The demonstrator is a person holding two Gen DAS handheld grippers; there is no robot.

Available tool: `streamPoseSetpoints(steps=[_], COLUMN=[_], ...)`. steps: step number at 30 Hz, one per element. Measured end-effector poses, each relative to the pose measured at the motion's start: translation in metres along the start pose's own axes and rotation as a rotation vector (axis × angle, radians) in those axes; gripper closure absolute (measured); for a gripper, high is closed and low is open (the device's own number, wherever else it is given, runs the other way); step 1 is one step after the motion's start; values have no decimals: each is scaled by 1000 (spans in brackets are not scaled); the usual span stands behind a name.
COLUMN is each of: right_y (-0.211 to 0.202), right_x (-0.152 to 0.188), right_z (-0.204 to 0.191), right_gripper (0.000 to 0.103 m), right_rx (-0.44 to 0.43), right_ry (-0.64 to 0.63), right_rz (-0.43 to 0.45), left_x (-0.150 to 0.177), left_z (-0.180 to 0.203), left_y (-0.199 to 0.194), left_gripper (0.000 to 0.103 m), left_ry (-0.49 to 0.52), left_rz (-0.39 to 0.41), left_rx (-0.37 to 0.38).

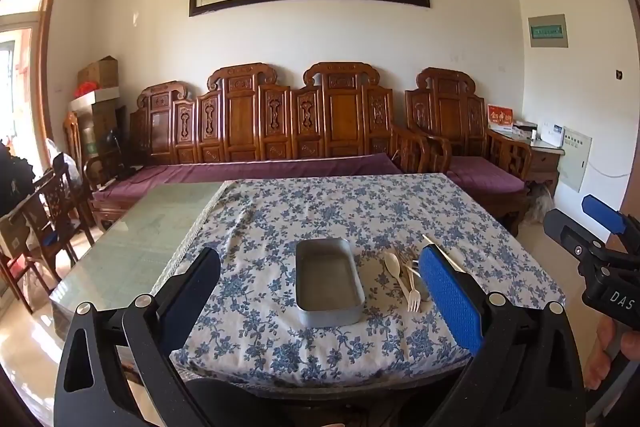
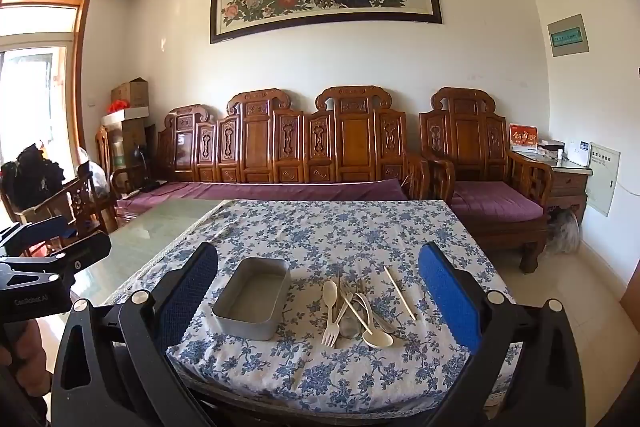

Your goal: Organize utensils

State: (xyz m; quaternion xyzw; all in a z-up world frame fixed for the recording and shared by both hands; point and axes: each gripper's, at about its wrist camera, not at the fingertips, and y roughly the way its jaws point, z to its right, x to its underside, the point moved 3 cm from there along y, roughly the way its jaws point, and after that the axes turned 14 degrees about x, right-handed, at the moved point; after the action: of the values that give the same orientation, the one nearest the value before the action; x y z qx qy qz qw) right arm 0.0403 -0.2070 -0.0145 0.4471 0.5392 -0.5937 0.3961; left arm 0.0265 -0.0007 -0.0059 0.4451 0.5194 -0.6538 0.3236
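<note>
A grey metal tray [image 1: 329,283] [image 2: 253,298] stands empty on the blue-flowered tablecloth. To its right lies a pile of cream utensils [image 2: 354,313]: a fork [image 2: 330,331], spoons [image 2: 376,337] and metal pieces, with a single chopstick [image 2: 399,291] apart on the right. In the left wrist view the pile [image 1: 406,277] is partly hidden behind my right finger. My left gripper [image 1: 320,291] is open and empty, short of the tray. My right gripper [image 2: 316,295] is open and empty, short of the tray and pile.
The tablecloth [image 2: 340,227] covers the right part of a glass-topped table [image 2: 160,231]. A carved wooden sofa [image 2: 280,147] with purple cushions stands behind it. Wooden chairs [image 1: 52,211] stand at the left. The other gripper shows at the side of each view [image 1: 600,251] [image 2: 40,275].
</note>
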Motion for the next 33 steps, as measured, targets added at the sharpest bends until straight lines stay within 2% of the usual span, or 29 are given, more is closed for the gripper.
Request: streamPoseSetpoints(steps=[33], right_y=[-2], right_x=[-5], right_z=[1], right_gripper=[2], right_rx=[-1], right_ry=[6], right_rz=[3], left_x=[-9], left_z=[3], left_y=[-4], left_gripper=[7], left_ry=[1], left_rz=[17], left_rx=[-3])
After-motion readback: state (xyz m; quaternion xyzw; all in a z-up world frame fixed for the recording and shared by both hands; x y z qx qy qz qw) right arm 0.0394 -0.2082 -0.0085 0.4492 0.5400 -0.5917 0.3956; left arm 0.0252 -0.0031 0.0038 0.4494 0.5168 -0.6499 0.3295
